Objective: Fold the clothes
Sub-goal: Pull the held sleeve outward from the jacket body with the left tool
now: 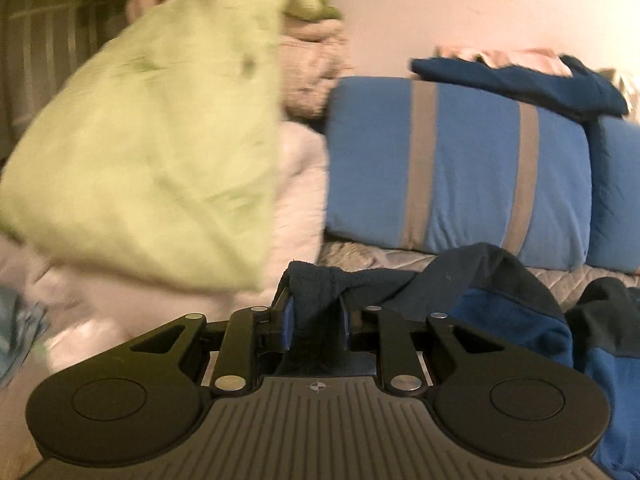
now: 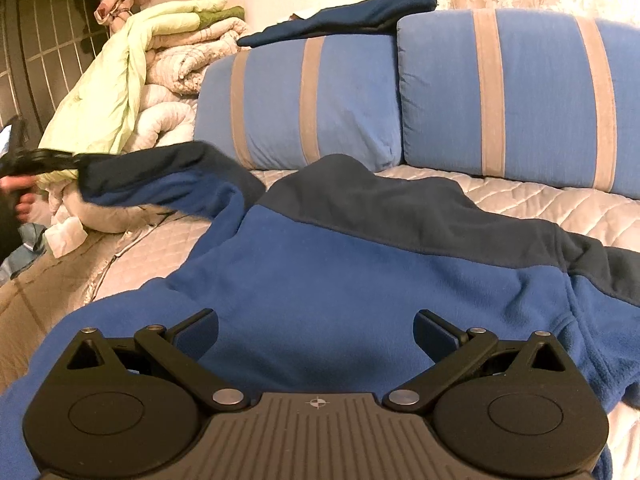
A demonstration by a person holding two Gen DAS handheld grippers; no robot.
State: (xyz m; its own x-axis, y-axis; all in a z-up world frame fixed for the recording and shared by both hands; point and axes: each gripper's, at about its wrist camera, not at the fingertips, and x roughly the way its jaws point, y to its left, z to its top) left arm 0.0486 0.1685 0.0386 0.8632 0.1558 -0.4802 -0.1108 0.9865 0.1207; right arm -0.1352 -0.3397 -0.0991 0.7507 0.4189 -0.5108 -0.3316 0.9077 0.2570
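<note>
Fleece top spread on a bed, folding barely begun, one sleeve lifted.

At far left of the right wrist view, a person's hand [image 2: 18, 196] holds the left gripper [image 1: 316, 312], its jaws clamped on the dark cuff of the sleeve [image 2: 160, 178], raised off the bed [image 2: 540, 204]. The blue fleece top [image 2: 340, 272] lies mostly flat across the quilted cover, with no fold visible yet; both sleeves and the body seem still to be folded. The right gripper [image 2: 316, 332] hovers over the hem, jaws wide apart and empty. Counted: one fleece top on the bed, two striped blue pillows [image 2: 304, 100], one dark blue garment [image 2: 360, 12] on top of them, one heap of bedding [image 2: 132, 80] at left.
</note>
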